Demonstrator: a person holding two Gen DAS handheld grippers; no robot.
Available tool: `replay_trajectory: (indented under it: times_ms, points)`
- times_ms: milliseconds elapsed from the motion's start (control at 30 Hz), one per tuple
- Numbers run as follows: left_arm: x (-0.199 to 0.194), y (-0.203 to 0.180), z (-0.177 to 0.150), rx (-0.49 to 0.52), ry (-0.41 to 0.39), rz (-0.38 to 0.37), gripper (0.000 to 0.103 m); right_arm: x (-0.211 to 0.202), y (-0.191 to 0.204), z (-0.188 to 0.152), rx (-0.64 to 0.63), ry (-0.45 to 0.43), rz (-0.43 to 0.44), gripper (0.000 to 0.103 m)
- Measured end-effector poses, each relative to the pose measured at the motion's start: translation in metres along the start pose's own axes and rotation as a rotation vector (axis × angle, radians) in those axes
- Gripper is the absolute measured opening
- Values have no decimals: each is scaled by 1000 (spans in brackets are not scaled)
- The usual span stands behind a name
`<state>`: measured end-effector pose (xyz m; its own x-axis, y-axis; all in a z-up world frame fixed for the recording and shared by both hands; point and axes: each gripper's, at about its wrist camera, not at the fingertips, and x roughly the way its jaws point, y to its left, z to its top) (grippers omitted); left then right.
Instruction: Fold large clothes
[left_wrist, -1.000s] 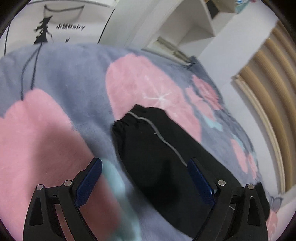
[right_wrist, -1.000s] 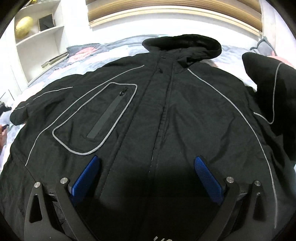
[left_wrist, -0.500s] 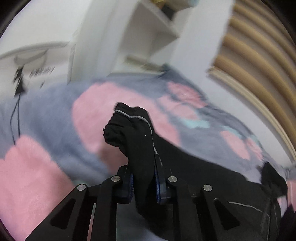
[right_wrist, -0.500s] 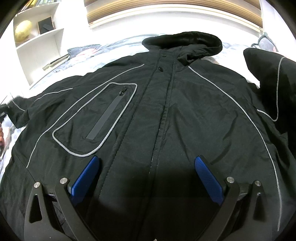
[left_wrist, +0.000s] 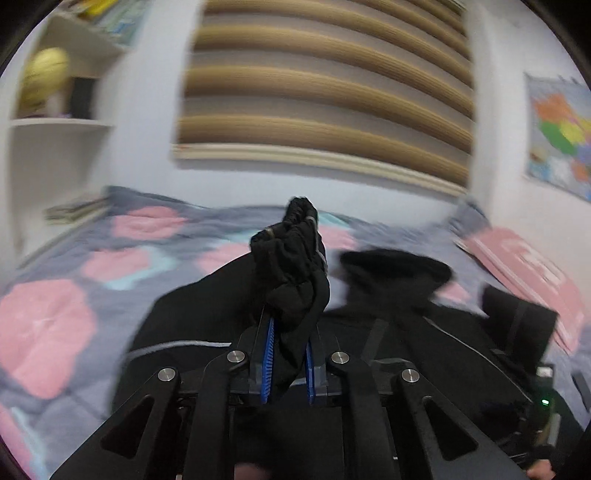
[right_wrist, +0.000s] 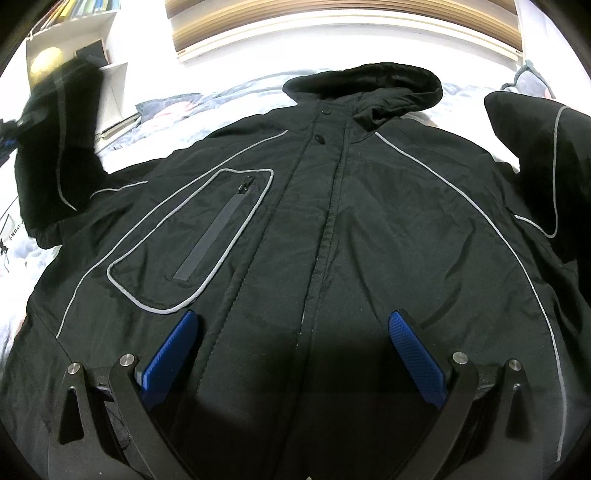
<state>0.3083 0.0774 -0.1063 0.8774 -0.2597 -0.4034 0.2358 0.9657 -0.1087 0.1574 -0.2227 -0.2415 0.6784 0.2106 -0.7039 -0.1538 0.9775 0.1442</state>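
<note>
A large black hooded jacket (right_wrist: 332, 229) with grey piping lies front-up on the bed, hood (right_wrist: 369, 86) toward the headboard. My left gripper (left_wrist: 290, 350) is shut on the cuff of one sleeve (left_wrist: 295, 258) and holds it raised above the jacket body (left_wrist: 424, 354). In the right wrist view that lifted sleeve (right_wrist: 62, 147) hangs at the far left. My right gripper (right_wrist: 293, 354) is open and empty, hovering over the jacket's lower front. The other sleeve (right_wrist: 535, 155) lies folded in at the right.
The bed has a grey blanket with pink flowers (left_wrist: 48, 332). A slatted headboard (left_wrist: 325, 110) is behind, a white shelf unit (left_wrist: 55, 122) at the left, a map on the wall (left_wrist: 561, 133) at the right and a pink pillow (left_wrist: 524, 266) at the bed's right.
My left gripper closed on the sleeve cuff, lifted it off the blanket and swung it toward the jacket body. The right gripper has stayed open over the jacket front.
</note>
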Motion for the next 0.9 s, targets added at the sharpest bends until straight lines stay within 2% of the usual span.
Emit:
replay_trajectory:
  times_ms: [133, 300, 400, 433, 467, 533, 567, 700, 800, 900]
  points:
    - [40, -62, -30, 94, 126, -78, 13, 0, -1, 0, 5, -3, 7, 103]
    - [88, -82, -79, 125, 291, -106, 13, 0, -3, -1, 17, -13, 23, 103]
    - [103, -83, -103, 102, 369, -136, 19, 0, -5, -1, 26, -21, 33, 103]
    - [106, -83, -106, 91, 382, -151, 25, 1, -6, -1, 29, -21, 34, 103]
    - [107, -84, -106, 84, 390, -168, 30, 1, -6, -2, 29, -21, 34, 103]
    - [105, -80, -107, 71, 406, -235, 62, 2, -6, -1, 30, -19, 33, 103]
    - [102, -84, -107, 73, 407, -253, 65, 2, -6, -1, 30, -18, 33, 103]
    - [79, -91, -100, 94, 403, -242, 67, 3, -4, 1, 26, 0, 23, 103]
    - [49, -81, -89, 76, 367, -260, 67, 2, -1, 2, 18, 14, -8, 103]
    - [7, -65, -77, 89, 309, -225, 67, -5, 3, 8, 9, 25, -36, 103]
